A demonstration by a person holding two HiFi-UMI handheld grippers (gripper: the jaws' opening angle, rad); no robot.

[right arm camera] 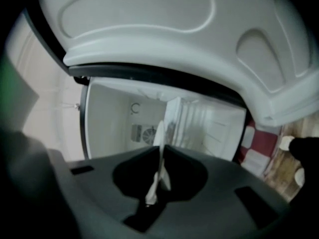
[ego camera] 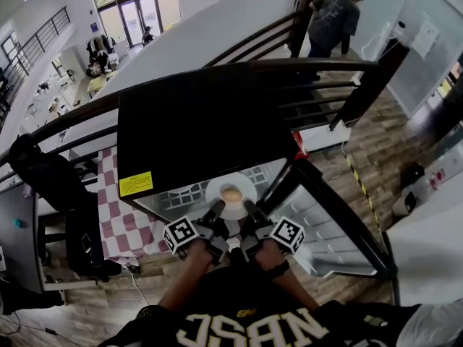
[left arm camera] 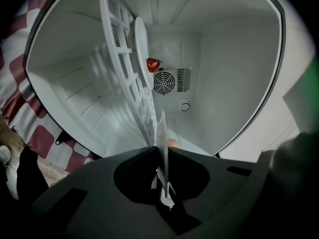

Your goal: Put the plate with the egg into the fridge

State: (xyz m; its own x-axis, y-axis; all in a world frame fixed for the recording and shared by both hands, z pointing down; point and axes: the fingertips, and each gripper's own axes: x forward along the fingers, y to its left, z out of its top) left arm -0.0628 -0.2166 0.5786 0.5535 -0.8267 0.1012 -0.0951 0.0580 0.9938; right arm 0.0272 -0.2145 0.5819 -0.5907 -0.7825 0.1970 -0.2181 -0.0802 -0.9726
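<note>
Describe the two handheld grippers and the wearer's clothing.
Both the left gripper and right gripper are black with slim dark jaws, each carrying a white cube printed with black square markers. The person wears a black shirt with pale lettering.

Open fridge (left arm camera: 239, 59) ahead — shelf rack (left arm camera: 122, 68) splits interior; swung-out door (ego camera: 329, 226) flanks right.
</note>
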